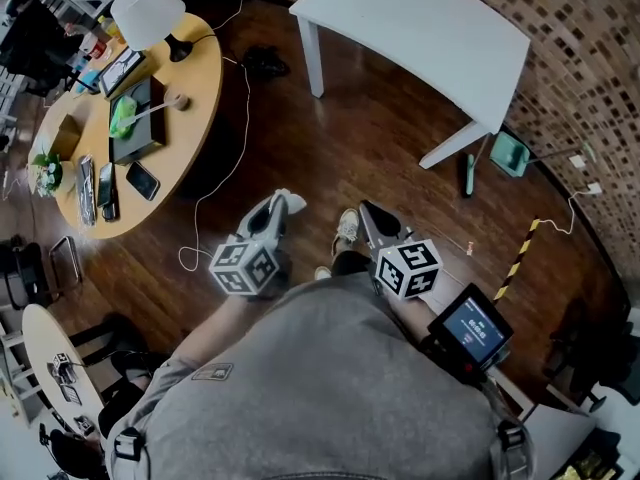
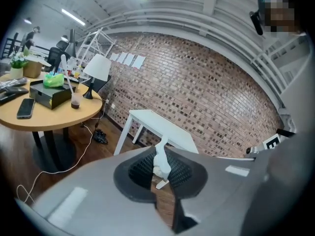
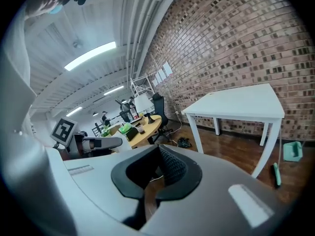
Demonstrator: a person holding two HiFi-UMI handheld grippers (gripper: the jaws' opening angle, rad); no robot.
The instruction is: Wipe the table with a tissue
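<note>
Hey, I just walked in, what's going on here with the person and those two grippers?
A person stands on the wooden floor with a gripper in each hand. The left gripper is shut on a small white tissue. The right gripper is shut with nothing in it. Both point toward the white table, which stands ahead, apart from both grippers, so wiping has not yet begun.

Bright, even light from ceiling strips (image 3: 91, 55) — soft shadows, heavy fisheye bending toward dark corners.
</note>
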